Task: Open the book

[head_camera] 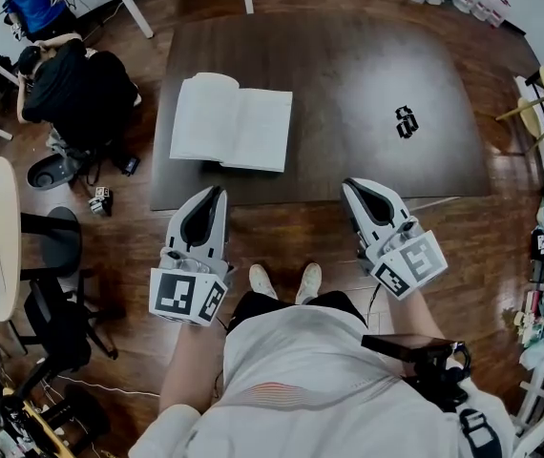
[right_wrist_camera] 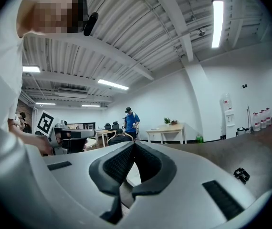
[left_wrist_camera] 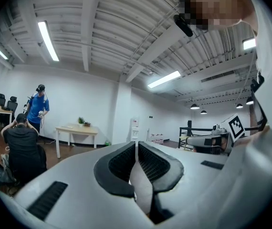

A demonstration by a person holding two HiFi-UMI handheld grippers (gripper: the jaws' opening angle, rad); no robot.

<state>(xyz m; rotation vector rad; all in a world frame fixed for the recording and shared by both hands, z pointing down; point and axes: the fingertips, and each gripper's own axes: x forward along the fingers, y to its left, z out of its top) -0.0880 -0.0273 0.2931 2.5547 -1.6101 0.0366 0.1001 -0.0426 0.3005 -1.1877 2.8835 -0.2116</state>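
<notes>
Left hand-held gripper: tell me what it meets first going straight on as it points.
Probably the open book: the left hand-held gripper aims over the near edge of the table at the book's near side. Its height is unclear, so it might pass above the pages.

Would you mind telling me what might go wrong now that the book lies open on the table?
The book has left pages that arch upward, so they may fall shut. It also lies close to the near edge of the table, where a nudge from the shut left gripper could slide it off.
</notes>
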